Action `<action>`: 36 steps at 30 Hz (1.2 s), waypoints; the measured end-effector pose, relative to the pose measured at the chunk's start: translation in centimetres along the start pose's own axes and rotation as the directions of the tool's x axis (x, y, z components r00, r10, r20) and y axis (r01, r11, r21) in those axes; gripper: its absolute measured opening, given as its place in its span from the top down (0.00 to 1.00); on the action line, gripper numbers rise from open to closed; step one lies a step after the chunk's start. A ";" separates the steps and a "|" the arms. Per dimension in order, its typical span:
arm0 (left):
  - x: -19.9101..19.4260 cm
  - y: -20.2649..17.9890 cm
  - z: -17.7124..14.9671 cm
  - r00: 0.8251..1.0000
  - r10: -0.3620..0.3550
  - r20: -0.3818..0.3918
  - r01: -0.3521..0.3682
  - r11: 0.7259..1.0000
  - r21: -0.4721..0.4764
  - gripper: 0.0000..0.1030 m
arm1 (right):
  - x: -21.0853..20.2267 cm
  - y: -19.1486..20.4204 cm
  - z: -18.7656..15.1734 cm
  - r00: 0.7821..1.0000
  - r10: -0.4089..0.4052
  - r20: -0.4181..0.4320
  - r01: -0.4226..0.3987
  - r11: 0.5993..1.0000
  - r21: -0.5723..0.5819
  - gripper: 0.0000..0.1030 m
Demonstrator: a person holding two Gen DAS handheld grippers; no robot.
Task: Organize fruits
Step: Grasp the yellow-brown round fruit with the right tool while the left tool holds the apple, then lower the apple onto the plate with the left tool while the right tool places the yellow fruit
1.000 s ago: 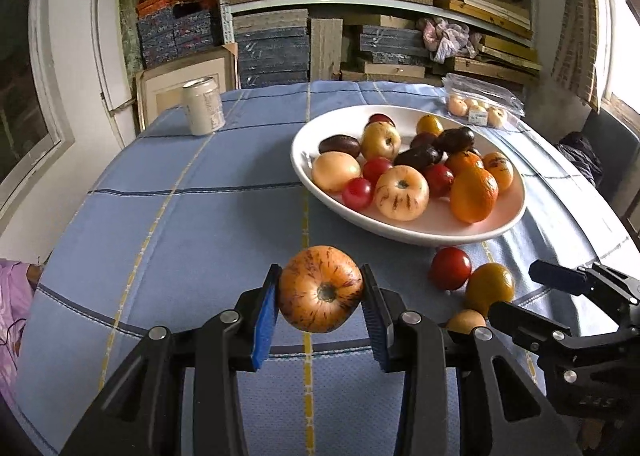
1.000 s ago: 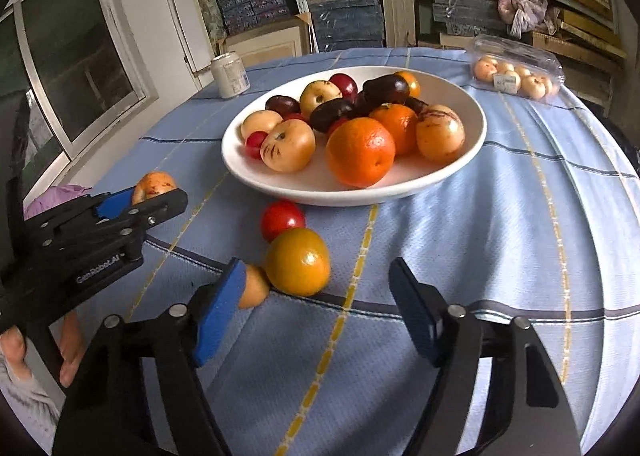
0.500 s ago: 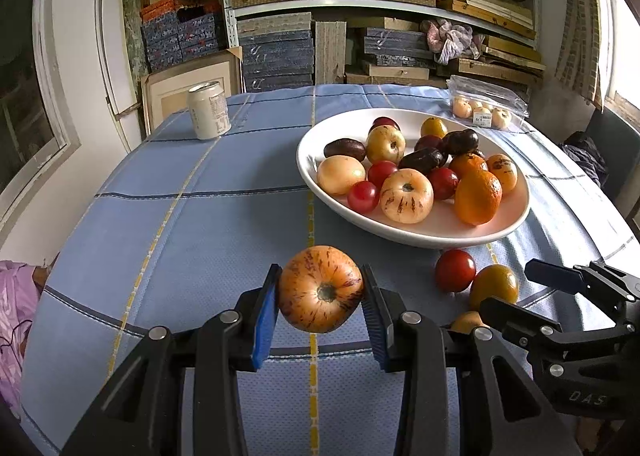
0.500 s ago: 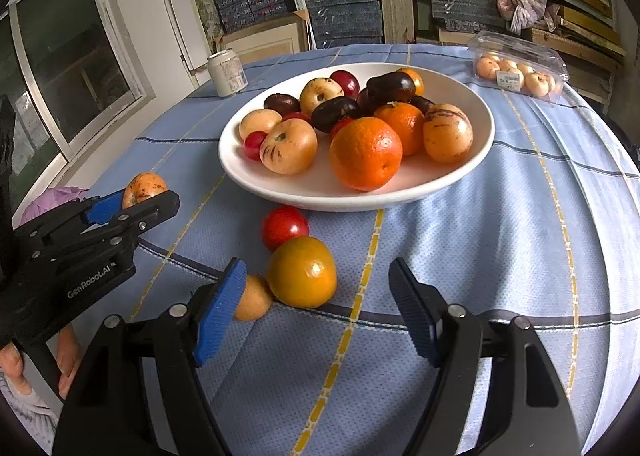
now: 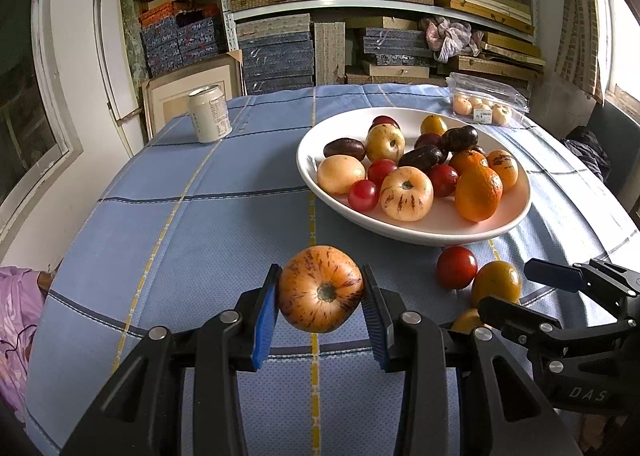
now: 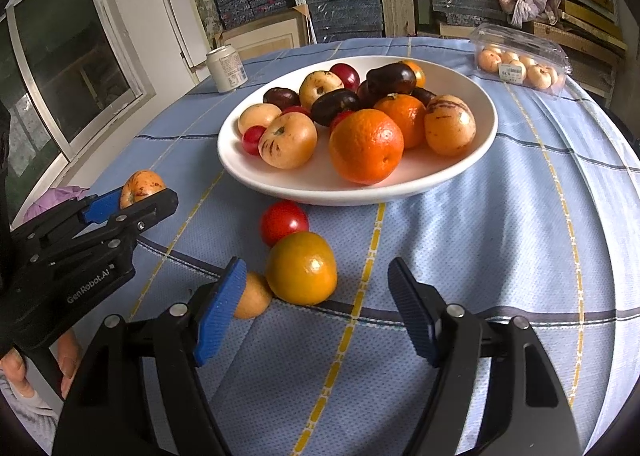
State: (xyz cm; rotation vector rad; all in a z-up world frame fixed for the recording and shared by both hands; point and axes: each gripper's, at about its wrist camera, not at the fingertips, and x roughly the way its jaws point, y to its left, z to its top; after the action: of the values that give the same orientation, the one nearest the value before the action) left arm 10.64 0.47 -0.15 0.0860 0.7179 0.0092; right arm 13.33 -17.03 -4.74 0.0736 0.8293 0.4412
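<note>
Presently, little has changed over the last second: the left gripper (image 5: 320,306) stays clenched on a streaked orange fruit (image 5: 320,288), held clear above the blue tablecloth (image 5: 200,224) near the table's front edge, short of the white bowl (image 5: 516,216). The right gripper (image 6: 316,304) remains released, its jaws apart around a yellow-orange fruit (image 6: 302,267) on the cloth, with a red tomato (image 6: 284,221) just behind and a small pale fruit (image 6: 252,296) beside. Both hands pausing suggests the carry to the bowl has not begun.
</note>
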 end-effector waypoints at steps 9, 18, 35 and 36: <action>0.2 -0.3 -0.1 1.000 0.001 -0.006 -0.001 1.000 0.015 0.62 | 0.0 0.0 0.2 0.999 0.037 0.005 -0.037 0.999 0.014 0.52; 0.9 -0.3 -0.3 0.999 -0.002 -0.033 0.003 1.000 0.016 0.62 | -1.7 -0.2 -0.8 0.998 0.059 0.026 -0.060 0.998 0.018 0.65; -6.6 -1.8 3.9 0.992 -0.020 0.123 0.015 0.999 0.045 0.62 | -14.9 0.4 1.8 0.913 -0.073 0.402 0.076 0.997 0.009 0.65; -6.7 -1.8 5.0 0.991 -0.019 0.133 0.012 0.999 0.049 0.62 | -15.3 0.4 3.0 0.908 -0.069 0.413 0.072 0.997 0.010 0.65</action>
State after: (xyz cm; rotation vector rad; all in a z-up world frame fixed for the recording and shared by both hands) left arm 8.80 -2.01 7.87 0.1261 0.5854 -0.0283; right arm 6.30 -22.63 8.05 0.1272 0.4100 0.3423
